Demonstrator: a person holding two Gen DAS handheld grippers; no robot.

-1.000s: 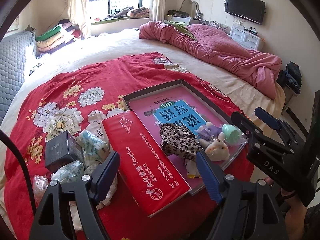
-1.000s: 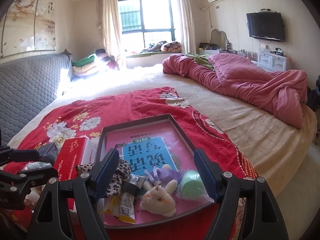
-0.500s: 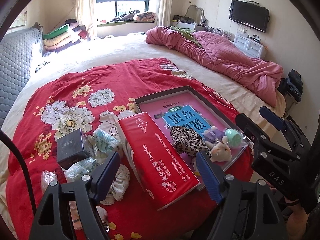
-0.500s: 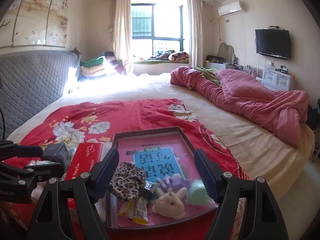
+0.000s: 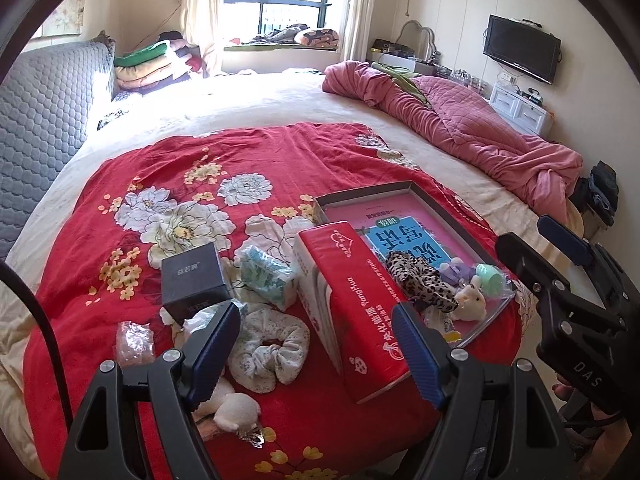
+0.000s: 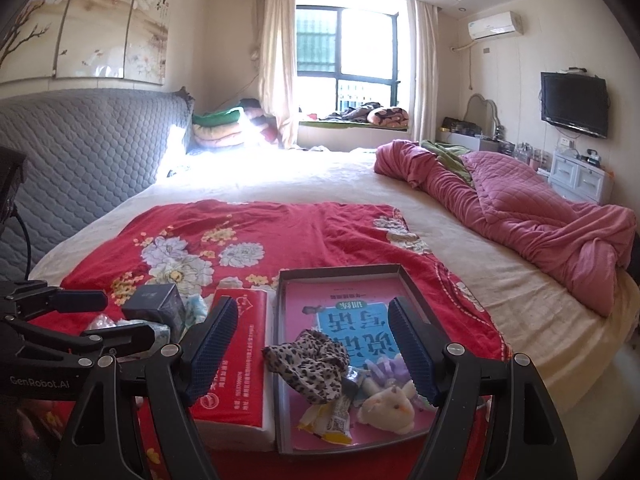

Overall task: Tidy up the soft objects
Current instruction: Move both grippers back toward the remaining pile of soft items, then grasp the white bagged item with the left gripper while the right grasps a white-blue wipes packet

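Observation:
A grey tray (image 6: 340, 270) with a pink book cover as its floor lies on the red floral blanket (image 5: 240, 152). In it are a leopard scrunchie (image 6: 312, 364), a cream plush (image 6: 388, 408), a purple plush (image 6: 386, 370) and a snack packet (image 6: 328, 420). My right gripper (image 6: 311, 320) hovers open above the tray's near end, holding nothing. Left of the tray lies a red tissue pack (image 5: 356, 304). My left gripper (image 5: 316, 350) stands open over a white floral scrunchie (image 5: 268, 352), apart from it. A white pompom toy (image 5: 236, 406) lies nearest me.
A black box (image 5: 194, 280), a teal tissue packet (image 5: 268, 276) and a clear bag (image 5: 134, 342) lie left of the red pack. A crumpled pink quilt (image 6: 520, 208) fills the bed's right side. The grey headboard (image 6: 80, 152) is at the left, and the bed's edge drops off at the right.
Both grippers have drawn back and risen, so more of the bed shows. The floral scrunchie and pompom toy have come into the left wrist view. Neither gripper's jaws have moved.

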